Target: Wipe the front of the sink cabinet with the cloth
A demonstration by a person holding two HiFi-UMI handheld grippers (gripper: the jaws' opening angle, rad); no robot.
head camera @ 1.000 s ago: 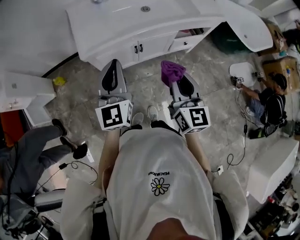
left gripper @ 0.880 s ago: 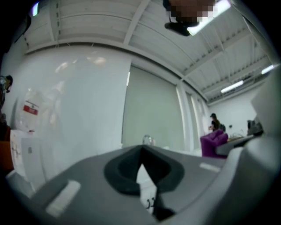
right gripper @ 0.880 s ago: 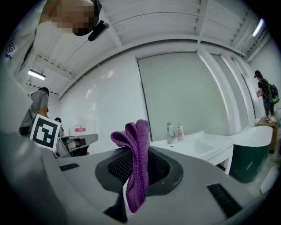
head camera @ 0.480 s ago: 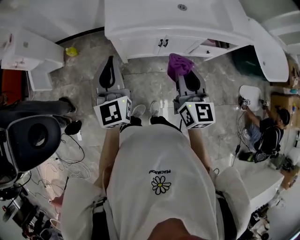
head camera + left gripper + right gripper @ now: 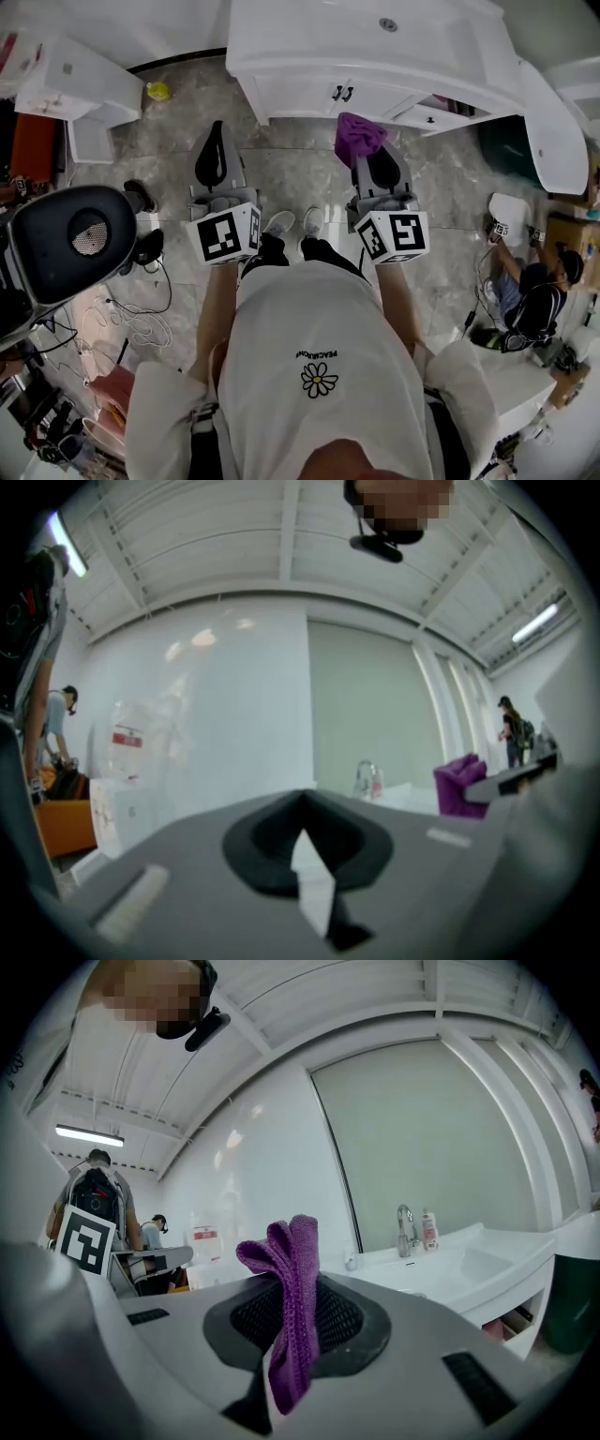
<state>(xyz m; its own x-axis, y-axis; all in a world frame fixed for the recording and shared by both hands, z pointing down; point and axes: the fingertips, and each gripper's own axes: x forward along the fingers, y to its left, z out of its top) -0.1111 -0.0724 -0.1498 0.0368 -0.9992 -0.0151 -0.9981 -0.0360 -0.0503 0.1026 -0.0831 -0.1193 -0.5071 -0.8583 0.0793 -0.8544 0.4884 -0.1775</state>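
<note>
The white sink cabinet (image 5: 309,94) stands ahead of me, with two doors with black handles (image 5: 342,93) and an open shelf at its right. My right gripper (image 5: 362,150) is shut on a purple cloth (image 5: 358,134), held over the floor just short of the cabinet front. In the right gripper view the cloth (image 5: 289,1269) sticks up from between the jaws of that gripper (image 5: 292,1309), with the basin (image 5: 469,1269) and tap (image 5: 405,1230) beyond. My left gripper (image 5: 217,155) is shut and holds nothing. Its own view shows the gripper (image 5: 305,810) with the cloth (image 5: 459,782) off to the right.
A black round seat (image 5: 80,239) and loose cables (image 5: 131,319) lie at my left. A low white unit (image 5: 80,89) and a yellow object (image 5: 159,91) are at the far left. A person (image 5: 539,291) sits on the floor at the right. A dark green bin (image 5: 502,141) stands beside the cabinet.
The view has swung so the cabinet now sits more squarely ahead and the black seat has come in at the left. Both grippers keep their pose; the cloth stays pinched.
</note>
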